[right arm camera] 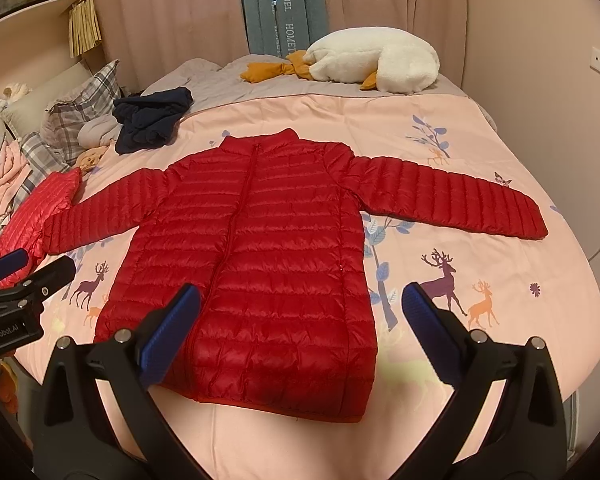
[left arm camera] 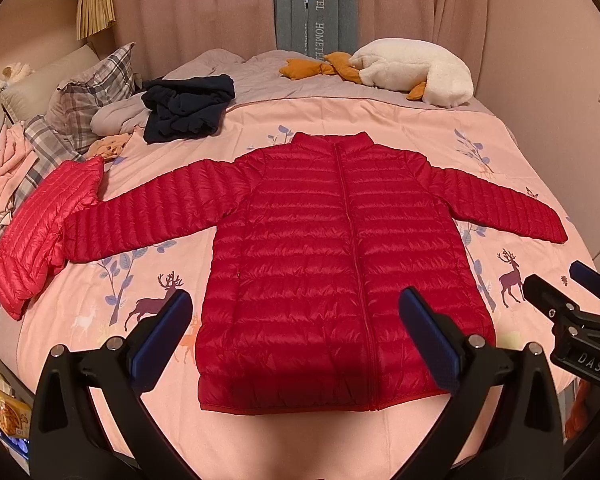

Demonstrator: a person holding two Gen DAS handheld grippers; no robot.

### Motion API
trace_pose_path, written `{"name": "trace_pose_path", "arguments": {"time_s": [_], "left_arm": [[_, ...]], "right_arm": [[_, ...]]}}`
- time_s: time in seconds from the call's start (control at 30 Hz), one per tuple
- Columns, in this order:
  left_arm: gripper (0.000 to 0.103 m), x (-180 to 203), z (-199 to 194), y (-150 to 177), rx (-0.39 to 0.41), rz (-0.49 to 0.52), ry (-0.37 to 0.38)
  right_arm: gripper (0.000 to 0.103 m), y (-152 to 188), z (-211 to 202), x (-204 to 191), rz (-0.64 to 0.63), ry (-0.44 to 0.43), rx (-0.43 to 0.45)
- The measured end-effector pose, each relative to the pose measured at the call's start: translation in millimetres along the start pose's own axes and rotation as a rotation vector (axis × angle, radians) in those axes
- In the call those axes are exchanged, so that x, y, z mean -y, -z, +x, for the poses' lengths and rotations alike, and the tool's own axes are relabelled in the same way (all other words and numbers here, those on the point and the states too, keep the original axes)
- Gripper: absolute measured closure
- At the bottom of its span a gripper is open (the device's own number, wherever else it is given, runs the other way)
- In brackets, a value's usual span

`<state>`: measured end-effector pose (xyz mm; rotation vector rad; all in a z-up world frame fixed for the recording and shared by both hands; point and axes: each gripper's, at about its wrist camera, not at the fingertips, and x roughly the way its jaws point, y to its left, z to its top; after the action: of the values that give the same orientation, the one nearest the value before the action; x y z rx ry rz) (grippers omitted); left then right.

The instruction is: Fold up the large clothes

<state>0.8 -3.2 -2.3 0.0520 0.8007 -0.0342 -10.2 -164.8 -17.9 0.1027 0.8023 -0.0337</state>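
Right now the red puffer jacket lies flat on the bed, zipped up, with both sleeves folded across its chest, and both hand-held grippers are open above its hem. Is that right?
Not quite. The sleeves are not folded: in both wrist views each sleeve of the red puffer jacket lies spread out sideways on the bed. The rest holds: zipped, flat, with the left hand-held gripper and the right hand-held gripper open above its hem.

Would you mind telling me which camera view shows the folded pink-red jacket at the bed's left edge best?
The left wrist view: there the folded pink-red jacket lies in full sight. In the right wrist view it sits at the frame's edge, partly behind the left hand-held gripper.
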Motion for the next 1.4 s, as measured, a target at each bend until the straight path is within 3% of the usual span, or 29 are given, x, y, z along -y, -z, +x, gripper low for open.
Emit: {"name": "trace_pose_path", "arguments": {"time_s": [0.77,1.0,1.4], "left_arm": [[0.001,3.9,0.0,2.3,0.028,0.023,-0.014],[0.001,8.0,-2.3,-0.4,0.074,0.046,-0.032],[0.001,8.7,-0.7,0.1,0.051,0.047,-0.029]], "right_arm": [[0.002,-0.5,-1.9,0.3,0.006,-0.007,0.005],[0.002,-0.7,-2.3,0.6,0.005,-0.006,0.005],[0.002,-0.6,-1.6,1.3,0.006,-0.007,0.005]]}}
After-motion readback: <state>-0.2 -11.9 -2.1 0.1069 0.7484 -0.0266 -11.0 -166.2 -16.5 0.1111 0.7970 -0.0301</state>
